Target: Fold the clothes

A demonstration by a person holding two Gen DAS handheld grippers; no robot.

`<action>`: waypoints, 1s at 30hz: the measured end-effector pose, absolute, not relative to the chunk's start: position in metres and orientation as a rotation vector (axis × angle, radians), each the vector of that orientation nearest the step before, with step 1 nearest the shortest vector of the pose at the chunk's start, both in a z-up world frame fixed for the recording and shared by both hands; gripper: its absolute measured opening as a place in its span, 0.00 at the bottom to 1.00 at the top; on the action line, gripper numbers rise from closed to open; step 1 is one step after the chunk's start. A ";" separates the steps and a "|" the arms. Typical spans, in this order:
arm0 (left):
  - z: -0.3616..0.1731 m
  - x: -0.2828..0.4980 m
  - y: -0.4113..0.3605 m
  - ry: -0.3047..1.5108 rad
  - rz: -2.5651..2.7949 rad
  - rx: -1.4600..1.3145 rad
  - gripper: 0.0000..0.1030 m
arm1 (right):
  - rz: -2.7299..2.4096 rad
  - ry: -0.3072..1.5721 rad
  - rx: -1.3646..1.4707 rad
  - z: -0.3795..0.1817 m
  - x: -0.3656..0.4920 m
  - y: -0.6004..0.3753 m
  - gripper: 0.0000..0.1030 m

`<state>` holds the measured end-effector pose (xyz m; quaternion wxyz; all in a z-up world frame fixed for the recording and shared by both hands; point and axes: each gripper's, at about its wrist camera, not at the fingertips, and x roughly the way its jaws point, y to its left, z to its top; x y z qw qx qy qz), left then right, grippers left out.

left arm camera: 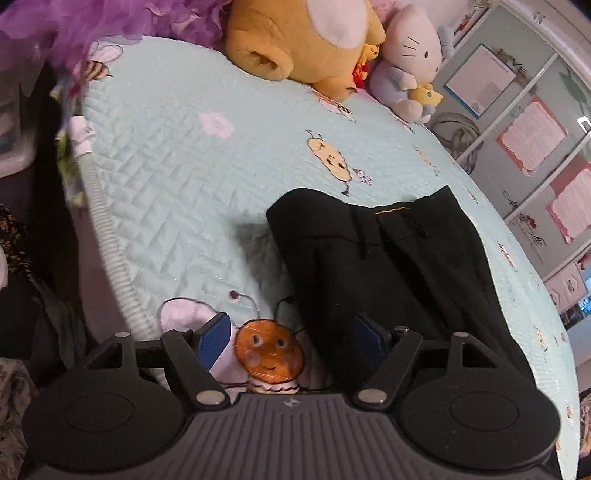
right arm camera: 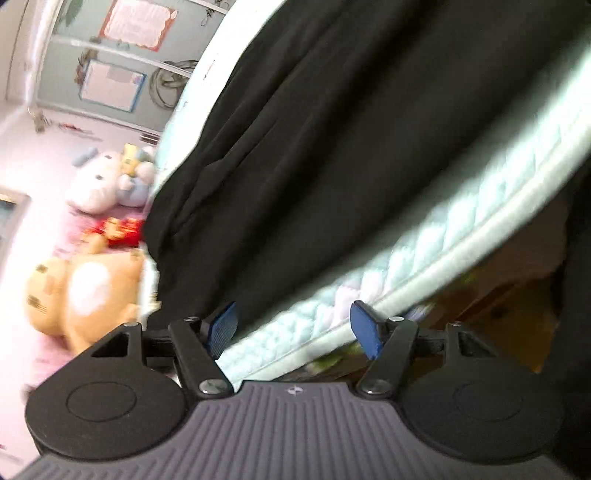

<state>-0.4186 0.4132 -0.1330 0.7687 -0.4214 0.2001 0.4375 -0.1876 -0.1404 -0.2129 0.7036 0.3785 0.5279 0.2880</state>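
Note:
Black trousers (left arm camera: pixel 373 258) lie flat on the pale blue quilted bedspread (left arm camera: pixel 177 184), waistband toward the far side. My left gripper (left arm camera: pixel 291 341) is open just above the bedspread; its right blue pad (left arm camera: pixel 364 332) sits over the trousers' near edge and its left pad (left arm camera: pixel 214 341) is over bare quilt. In the tilted, blurred right wrist view the same black trousers (right arm camera: pixel 314 147) fill the upper frame. My right gripper (right arm camera: pixel 293 328) is open at the bed's piped edge (right arm camera: pixel 424 258), nothing held between its fingers.
A yellow plush bear (left arm camera: pixel 306 40) and a white cat plush (left arm camera: pixel 410 62) sit at the head of the bed. Purple fabric (left arm camera: pixel 110 26) lies at the far left corner. A wardrobe with paper sheets (left arm camera: pixel 532 136) stands right of the bed.

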 end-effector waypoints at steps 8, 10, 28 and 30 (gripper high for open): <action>-0.153 -0.383 0.431 0.471 0.851 -1.027 0.76 | 0.888 1.294 0.943 -0.246 -0.165 -0.056 0.71; -0.156 -0.378 0.431 0.468 0.852 -1.032 0.78 | 0.934 1.263 0.924 -0.244 -0.160 -0.032 0.73; -0.128 -0.385 0.420 0.434 0.739 -0.953 0.10 | 0.888 1.126 0.694 -0.196 -0.176 -0.004 0.10; -0.123 -0.391 0.416 0.436 0.726 -0.947 0.11 | 0.924 1.078 0.694 -0.173 -0.186 -0.017 0.09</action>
